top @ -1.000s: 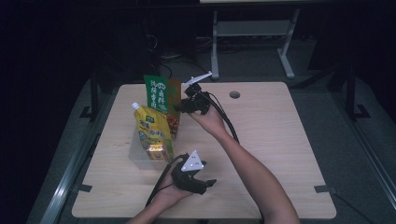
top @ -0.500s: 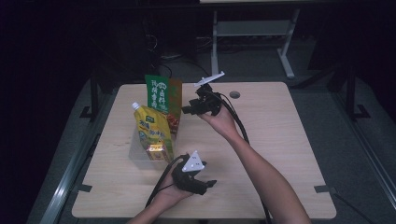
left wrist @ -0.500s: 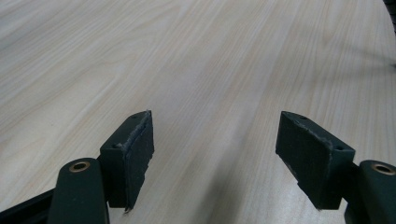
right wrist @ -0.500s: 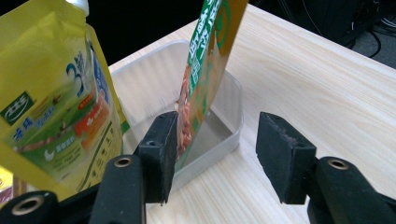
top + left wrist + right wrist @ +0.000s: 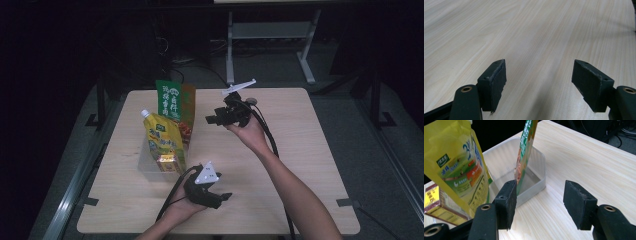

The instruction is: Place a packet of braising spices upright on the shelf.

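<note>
Right gripper sits above the table, just to the right of the clear plastic tub, and its jaws have just been opening. In the right gripper view they stand spread with bare tabletop between the pads and nothing pinched. The green packet stands upright at the far end of the tub, apart from the jaws, its thin edge turned toward that camera.

Beside it in the tub leans the yellow spouted pouch, tilted, white cap up and to the left. A small red and yellow box lies at the near end, partly under the pouch.

Left gripper rests low near the front edge of the table, well apart from the tub. Its jaws are wide apart over plain wood, empty.

Now, handling. The green packet looks like a light, flat foil bag: thin, crinkly, likely a bit slick, and happy to flop or fold if squeezed mid-panel. Best bet is the top seam, where the sealed edge is stiffer, pads flat on both faces. It stands on a narrow base, so a nudge could tip it against the pouch.

The yellow pouch looks fuller and heavier, soft-bodied; I'd take it high, near the spout shoulder, where it's firmest. The tub itself seems light and could slide on the smooth wood if a packet drags its wall.
</note>
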The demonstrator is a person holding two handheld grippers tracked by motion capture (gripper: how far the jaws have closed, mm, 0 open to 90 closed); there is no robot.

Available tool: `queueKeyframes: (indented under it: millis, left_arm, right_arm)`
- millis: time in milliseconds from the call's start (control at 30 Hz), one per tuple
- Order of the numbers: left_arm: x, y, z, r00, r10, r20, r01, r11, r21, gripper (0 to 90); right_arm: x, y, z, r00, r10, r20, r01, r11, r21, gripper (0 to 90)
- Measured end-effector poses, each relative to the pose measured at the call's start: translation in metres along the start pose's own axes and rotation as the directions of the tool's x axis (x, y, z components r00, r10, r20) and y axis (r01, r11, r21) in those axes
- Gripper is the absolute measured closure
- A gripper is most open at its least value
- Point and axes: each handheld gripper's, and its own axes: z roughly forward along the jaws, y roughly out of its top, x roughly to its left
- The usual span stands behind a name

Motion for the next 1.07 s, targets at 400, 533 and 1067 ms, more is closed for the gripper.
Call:
queueKeyframes:
  millis: [400,533,1067]
  left_arm:
    - [0.0,0.0,0.0,1.0,-0.001,-0.001,0.001,1.0,-0.001,27.1]
    - [0.0,0.0,-0.001,1.0,-0.004,0.0,0.004,1.0,-0.005,27.0]
    - [0.0,0.0,-0.002,1.0,0.01,-0.001,-0.01,0.9999,-0.002,26.3]
  right_arm:
    - [-0.006,-0.014,-0.019,0.9996,0.026,0.01,-0.026,0.9997,-0.001,41.4]
    - [-0.007,-0.021,-0.026,0.9992,0.038,0.009,-0.038,0.9993,0.005,40.4]
    - [-0.014,-0.074,-0.07,0.9953,0.087,0.044,-0.087,0.9961,0.011,37.5]
